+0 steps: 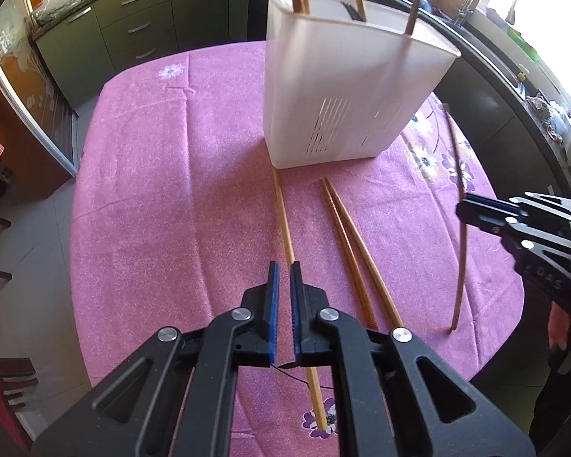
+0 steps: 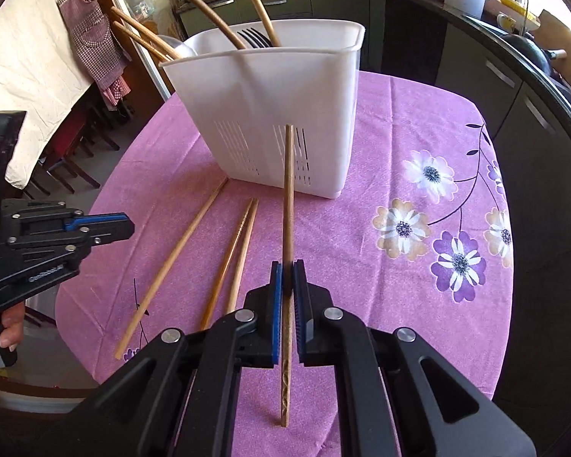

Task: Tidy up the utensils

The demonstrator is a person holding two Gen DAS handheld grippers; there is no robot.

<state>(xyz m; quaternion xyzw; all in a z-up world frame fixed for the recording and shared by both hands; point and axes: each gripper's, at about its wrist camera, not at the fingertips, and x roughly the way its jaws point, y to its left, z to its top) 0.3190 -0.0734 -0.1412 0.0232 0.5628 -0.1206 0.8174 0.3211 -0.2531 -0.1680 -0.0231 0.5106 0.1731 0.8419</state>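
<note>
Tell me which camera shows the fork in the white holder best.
The right wrist view: the dark fork shows its tines above the rim of the white holder, among wooden sticks. The left wrist view shows only a dark sliver at the rim, too small to identify.

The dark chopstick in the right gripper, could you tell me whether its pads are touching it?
Touching: the right wrist view shows the right gripper pads closed against the dark chopstick.

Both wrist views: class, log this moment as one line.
right gripper: shut on dark chopstick | left gripper: empty | three chopsticks on tablecloth | holder: upright
</note>
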